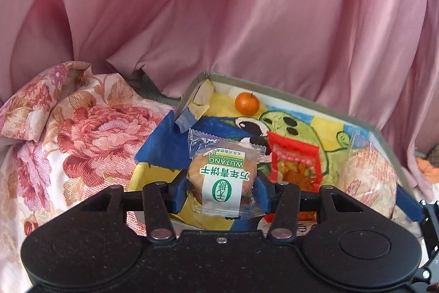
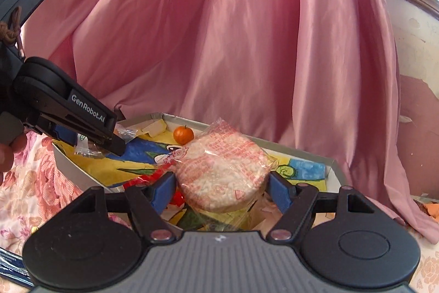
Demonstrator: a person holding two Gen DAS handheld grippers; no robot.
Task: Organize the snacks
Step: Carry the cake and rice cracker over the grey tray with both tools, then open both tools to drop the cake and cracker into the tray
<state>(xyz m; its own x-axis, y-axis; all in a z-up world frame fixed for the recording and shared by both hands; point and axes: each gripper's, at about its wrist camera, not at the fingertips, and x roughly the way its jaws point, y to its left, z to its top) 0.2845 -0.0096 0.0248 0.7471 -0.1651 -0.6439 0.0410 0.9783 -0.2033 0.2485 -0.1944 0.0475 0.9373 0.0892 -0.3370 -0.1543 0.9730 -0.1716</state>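
Both claws carrying wrapped snacks above the painted tray.
Left claw (image 1: 221, 184) pinches a wrapped biscuit (image 1: 223, 177); right claw (image 2: 222, 187) pinches a wrapped rice cake (image 2: 222, 175). Both likely light and brittle, with slippery film: grip the disc's edges gently over the tray (image 1: 301, 100).

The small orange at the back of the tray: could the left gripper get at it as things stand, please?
Probably not yet. The left gripper is shut on a wrapped biscuit, so its jaws are occupied. Otherwise the way looks free: the orange sits alone on the tray, nothing over it.
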